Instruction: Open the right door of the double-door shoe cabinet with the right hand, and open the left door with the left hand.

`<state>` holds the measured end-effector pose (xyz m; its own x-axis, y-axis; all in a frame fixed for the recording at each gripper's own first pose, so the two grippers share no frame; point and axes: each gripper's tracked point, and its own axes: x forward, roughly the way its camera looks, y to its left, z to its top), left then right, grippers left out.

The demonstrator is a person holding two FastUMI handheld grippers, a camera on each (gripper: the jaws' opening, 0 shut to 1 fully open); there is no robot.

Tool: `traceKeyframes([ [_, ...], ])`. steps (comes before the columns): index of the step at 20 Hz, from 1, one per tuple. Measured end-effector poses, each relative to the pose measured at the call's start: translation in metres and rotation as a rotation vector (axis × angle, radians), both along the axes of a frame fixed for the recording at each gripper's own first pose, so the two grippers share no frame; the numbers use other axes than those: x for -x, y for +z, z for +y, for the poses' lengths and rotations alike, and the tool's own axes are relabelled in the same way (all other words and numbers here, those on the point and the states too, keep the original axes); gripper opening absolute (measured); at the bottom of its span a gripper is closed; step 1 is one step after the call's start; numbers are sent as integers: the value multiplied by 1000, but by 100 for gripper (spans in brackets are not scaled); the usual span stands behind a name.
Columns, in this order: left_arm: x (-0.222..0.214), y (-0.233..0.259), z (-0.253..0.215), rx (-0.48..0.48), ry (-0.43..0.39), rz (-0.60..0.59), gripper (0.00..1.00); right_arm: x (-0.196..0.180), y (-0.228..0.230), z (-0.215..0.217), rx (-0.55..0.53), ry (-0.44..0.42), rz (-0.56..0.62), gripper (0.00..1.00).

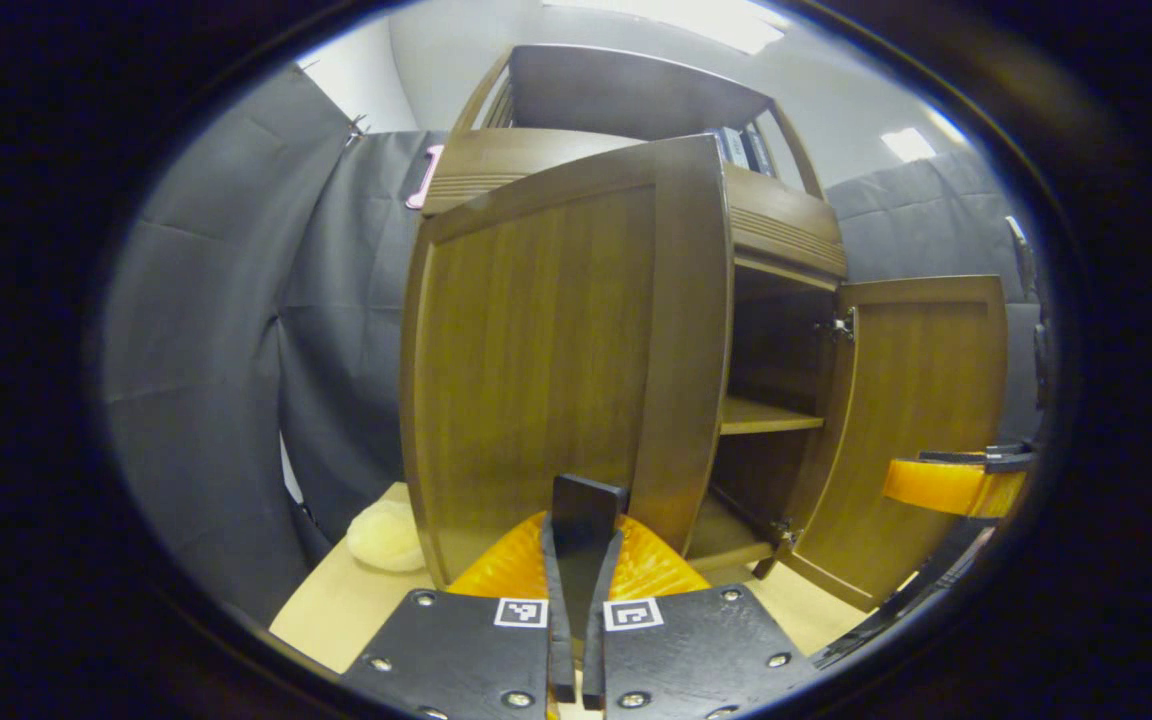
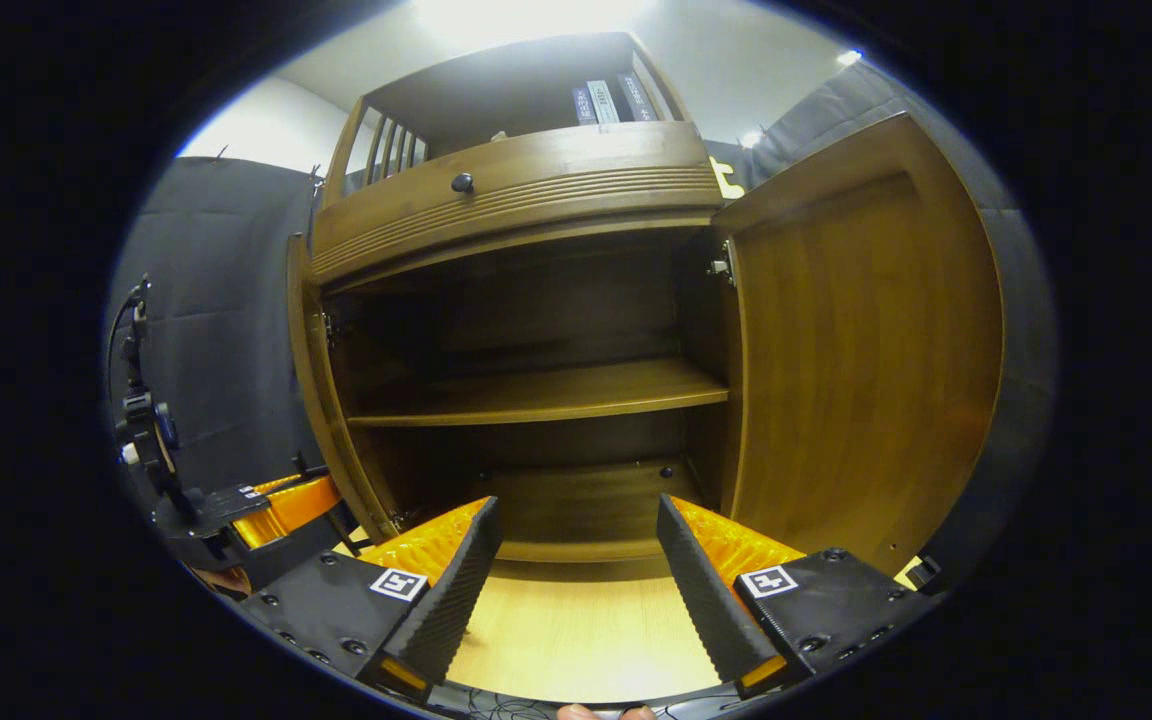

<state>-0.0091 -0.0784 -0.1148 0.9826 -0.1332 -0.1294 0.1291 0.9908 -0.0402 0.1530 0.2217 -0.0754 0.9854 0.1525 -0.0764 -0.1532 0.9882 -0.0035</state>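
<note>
brown wooden shoe cabinet, 2 doors swung out, left gripper pinched together, right gripper spread apart

No legible text, brand or number is found. Square black-and-white coded markers are carried on the tongs' finger mounts in both views, but these are patterns, not writing. Pale labels are seen on the spines of the books on the cabinet's top shelf, too small and blurred to be read.
</note>
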Motion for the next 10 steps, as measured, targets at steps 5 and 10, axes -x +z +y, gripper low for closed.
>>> traceKeyframes([
  [5,19,1,30,-4,15,-5,5,2,0,-3,-14,-24,1,92],
  [10,38,-1,67,-15,34,-8,5,1,2,-1,-15,-29,-9,92],
])
